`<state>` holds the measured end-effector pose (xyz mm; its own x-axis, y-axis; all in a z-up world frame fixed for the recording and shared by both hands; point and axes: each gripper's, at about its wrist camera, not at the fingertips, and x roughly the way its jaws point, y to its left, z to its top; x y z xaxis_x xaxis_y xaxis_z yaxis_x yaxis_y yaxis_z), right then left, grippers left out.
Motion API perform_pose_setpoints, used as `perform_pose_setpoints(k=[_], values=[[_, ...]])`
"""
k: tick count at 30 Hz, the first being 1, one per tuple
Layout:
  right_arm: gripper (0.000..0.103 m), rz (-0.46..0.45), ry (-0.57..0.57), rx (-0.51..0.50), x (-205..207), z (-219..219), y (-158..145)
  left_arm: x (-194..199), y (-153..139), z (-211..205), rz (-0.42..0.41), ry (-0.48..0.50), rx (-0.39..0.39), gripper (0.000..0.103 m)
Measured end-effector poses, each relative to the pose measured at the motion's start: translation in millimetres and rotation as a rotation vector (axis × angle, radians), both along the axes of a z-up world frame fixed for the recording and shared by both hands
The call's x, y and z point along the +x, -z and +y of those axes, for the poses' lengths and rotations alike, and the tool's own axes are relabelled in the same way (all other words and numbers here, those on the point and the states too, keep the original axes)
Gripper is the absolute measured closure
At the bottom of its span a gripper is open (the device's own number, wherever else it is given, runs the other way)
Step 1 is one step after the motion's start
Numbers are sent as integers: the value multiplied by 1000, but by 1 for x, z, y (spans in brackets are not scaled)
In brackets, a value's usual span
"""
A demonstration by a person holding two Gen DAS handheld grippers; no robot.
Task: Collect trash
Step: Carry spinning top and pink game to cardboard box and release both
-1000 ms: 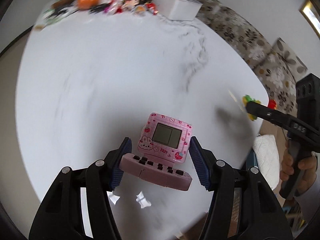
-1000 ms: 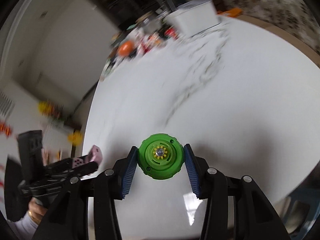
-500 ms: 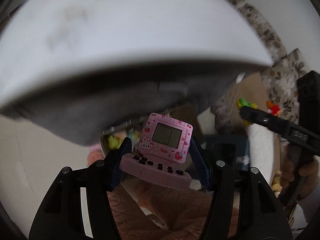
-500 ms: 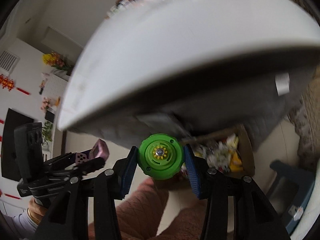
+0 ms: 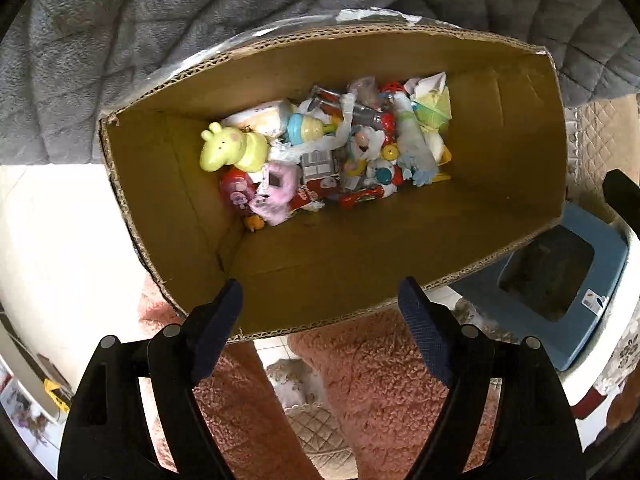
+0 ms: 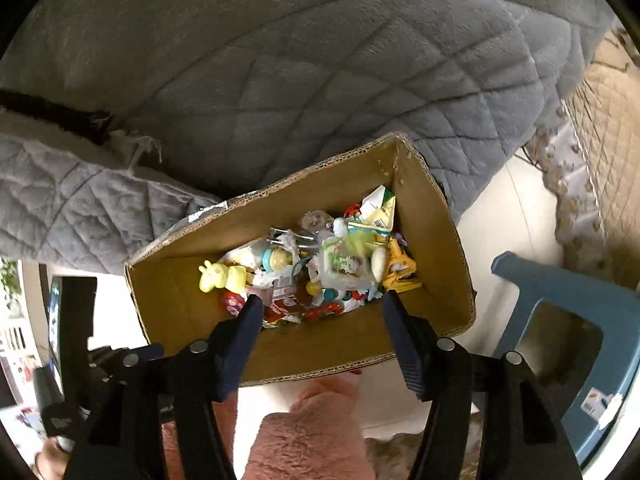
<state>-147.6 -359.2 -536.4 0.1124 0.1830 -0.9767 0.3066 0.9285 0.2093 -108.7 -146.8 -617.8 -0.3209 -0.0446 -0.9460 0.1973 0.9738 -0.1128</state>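
An open cardboard box (image 5: pixel 360 248) sits on the floor below both grippers; it also shows in the right wrist view (image 6: pixel 440 240). It holds several toys and wrappers. The pink toy game console (image 5: pixel 274 192) lies in the pile beside a yellow pig figure (image 5: pixel 232 148). The pig also shows in the right wrist view (image 6: pixel 222 276). My left gripper (image 5: pixel 320 312) is open and empty above the box's near wall. My right gripper (image 6: pixel 322 320) is open and empty above the box. The green round toy cannot be picked out in the pile.
A grey quilted cover (image 6: pixel 300 80) hangs behind the box. A blue plastic stool (image 6: pixel 568 320) stands to the right, also in the left wrist view (image 5: pixel 560 288). The person's pink fleece legs (image 5: pixel 380 392) are below the grippers. White floor (image 5: pixel 48 240) lies left.
Both grippers swung from above the white table down over the box and opened. The pink console and the green round toy left the jaws; the console now lies in the box.
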Motion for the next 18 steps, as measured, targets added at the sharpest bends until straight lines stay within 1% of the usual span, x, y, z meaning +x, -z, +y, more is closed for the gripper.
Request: perform_pose_setpoints(k=[2, 4, 7, 8, 10, 12, 13, 15, 16, 17, 18], values=[[36, 4, 16, 22, -1, -1, -5, -3, -9, 5, -2, -12, -6, 25], [36, 0, 26, 48, 1, -2, -16, -5, -27, 7, -11, -28, -14, 25], [36, -21, -1, 63, 3, 3, -41, -6, -63, 9, -23, -46, -38, 25], [36, -35, -17, 63, 4, 6, -55, -8, -81, 6, -33, -40, -63, 25], [36, -56, -40, 69, 3, 11, -76, -8, -112, 2, -56, -2, -83, 25], [36, -103, -68, 78, 2, 18, -108, -10, -156, 0, -109, 49, -121, 25], [36, -127, -86, 83, 2, 21, -126, -9, -186, 1, -150, 79, -155, 25], [38, -199, -115, 118, 0, 29, -167, -7, -227, 5, -208, 118, -222, 25], [38, -253, -131, 145, 0, 34, -193, -5, -249, 8, -245, 134, -257, 25], [38, -304, -140, 156, 1, 38, -215, -1, -281, 15, -307, 151, -299, 25], [38, -355, -140, 158, 3, 40, -238, 3, -301, 20, -351, 158, -326, 25]])
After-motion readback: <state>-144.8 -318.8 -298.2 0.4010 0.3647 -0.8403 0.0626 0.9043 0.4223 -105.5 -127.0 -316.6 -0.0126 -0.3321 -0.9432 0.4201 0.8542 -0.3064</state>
